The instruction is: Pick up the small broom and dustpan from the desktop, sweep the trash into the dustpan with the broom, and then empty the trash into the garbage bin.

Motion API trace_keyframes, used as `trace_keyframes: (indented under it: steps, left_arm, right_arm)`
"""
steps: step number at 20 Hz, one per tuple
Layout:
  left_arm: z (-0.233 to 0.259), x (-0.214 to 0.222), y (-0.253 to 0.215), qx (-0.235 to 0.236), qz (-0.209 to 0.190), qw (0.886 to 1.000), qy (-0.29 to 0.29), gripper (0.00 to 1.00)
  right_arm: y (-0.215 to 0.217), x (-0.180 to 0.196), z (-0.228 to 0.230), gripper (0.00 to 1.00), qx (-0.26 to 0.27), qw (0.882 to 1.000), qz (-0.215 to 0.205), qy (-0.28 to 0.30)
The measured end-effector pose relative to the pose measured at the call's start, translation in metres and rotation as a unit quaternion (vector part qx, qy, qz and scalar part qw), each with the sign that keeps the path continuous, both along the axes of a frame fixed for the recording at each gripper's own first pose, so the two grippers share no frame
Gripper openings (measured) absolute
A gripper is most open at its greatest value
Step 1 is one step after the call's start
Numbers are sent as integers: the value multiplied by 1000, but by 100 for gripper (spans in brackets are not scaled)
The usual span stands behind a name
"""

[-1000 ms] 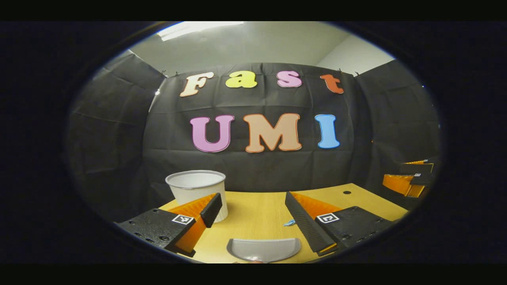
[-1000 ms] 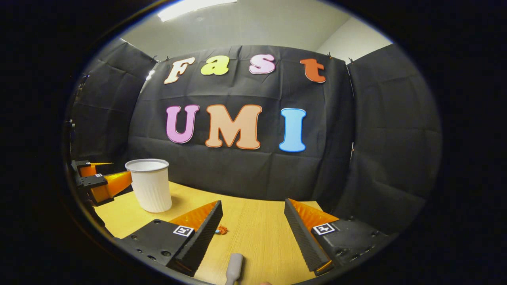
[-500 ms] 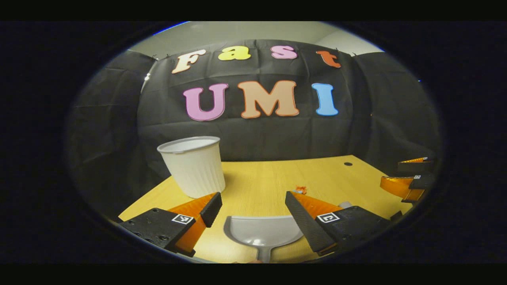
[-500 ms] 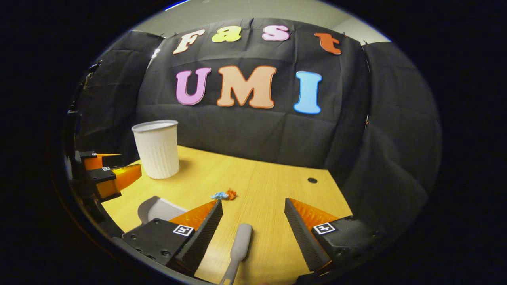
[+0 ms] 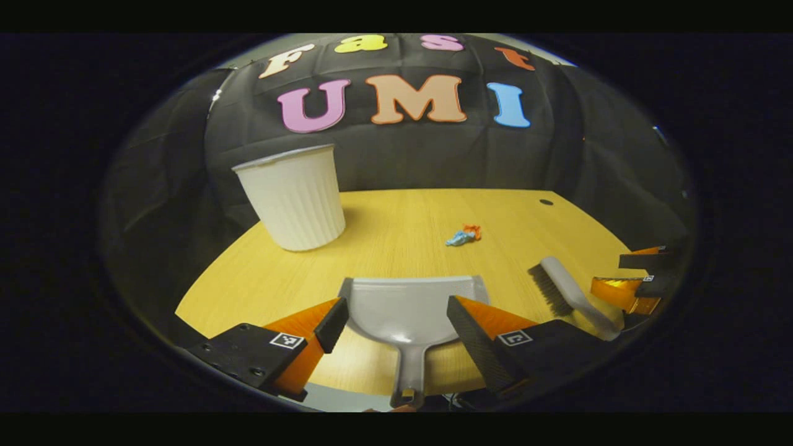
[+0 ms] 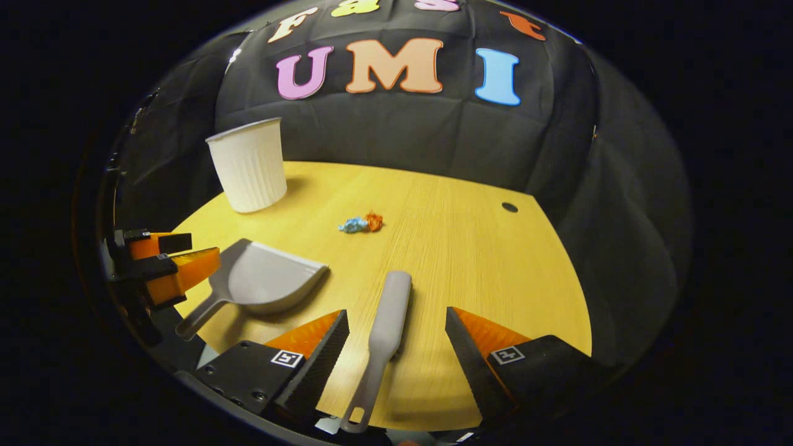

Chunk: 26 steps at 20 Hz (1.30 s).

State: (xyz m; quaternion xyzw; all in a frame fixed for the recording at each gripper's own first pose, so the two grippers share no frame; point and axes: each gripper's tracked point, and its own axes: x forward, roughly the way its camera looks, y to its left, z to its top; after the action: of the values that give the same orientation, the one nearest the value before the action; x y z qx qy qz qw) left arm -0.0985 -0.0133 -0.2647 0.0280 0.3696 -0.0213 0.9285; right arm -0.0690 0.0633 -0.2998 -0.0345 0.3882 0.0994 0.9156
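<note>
Now lowered toward tabletop [image 5: 396,229]: left gripper [image 5: 396,322] fingers spread over grey dustpan [image 5: 412,306], right gripper [image 6: 396,341] fingers spread over small broom [image 6: 384,334], trash [image 6: 361,223] and white garbage bin [image 5: 291,198] beyond; both grasps pending.

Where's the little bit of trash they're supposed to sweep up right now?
The crumpled trash lies on the wooden desk, out past the dustpan and broom, right of the white bin.

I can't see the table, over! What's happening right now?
Left gripper open over dustpan. Right gripper open over broom. Trash unswept, nothing blocking.
</note>
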Motion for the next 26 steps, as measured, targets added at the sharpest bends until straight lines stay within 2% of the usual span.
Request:
trace_keyframes:
  steps: [6,9,10,12,13,14,15,16,17,18,19,20,21,22,24,26]
  left_arm:
    - [-32,-39,8,19,3,997,75,100]
    - [-49,-54,8,28,-4,993,111,98]
    - [-56,-59,7,31,-6,992,123,100]
    - [-69,-67,4,32,-11,988,148,92]
    - [-75,-71,2,30,-14,986,162,94]
    - [-79,-75,2,30,-14,985,172,88]
    - [-81,-77,1,29,-17,983,181,78]
    - [-82,-79,2,33,-17,981,188,66]
    - [-84,-79,3,36,-17,980,193,58]
    - [-87,-78,3,35,-17,980,194,39]
    - [-85,-78,1,33,-19,980,195,34]
    - [-87,-80,1,35,-21,979,198,33]
    - [-86,-79,1,35,-25,980,196,31]
    - [-86,-78,1,35,-29,980,192,31]
    - [-84,-73,-1,31,-34,982,181,29]
    - [-81,-69,1,35,-45,982,178,25]
  right_arm:
    - [0,-34,-44,93,-15,997,18,72]
    - [2,-45,-53,93,-19,994,30,103]
    - [2,-48,-58,91,-21,993,33,112]
    - [3,-50,-64,82,-22,991,37,128]
    - [3,-50,-65,77,-24,990,38,134]
    - [4,-48,-67,75,-24,989,39,138]
    - [4,-49,-69,66,-23,989,40,144]
    - [4,-48,-69,62,-23,988,38,145]
    - [1,-44,-69,46,-28,989,36,143]
    - [-3,-41,-68,40,-34,989,33,143]
    - [0,-40,-73,22,-27,988,41,149]
    - [-5,-39,-74,22,-28,987,44,154]
    - [-4,-38,-76,16,-27,987,46,150]
    - [-4,-38,-76,14,-25,987,49,149]
    - [-8,-36,-67,14,-15,989,52,136]
    - [-19,-33,-64,10,-14,988,57,143]
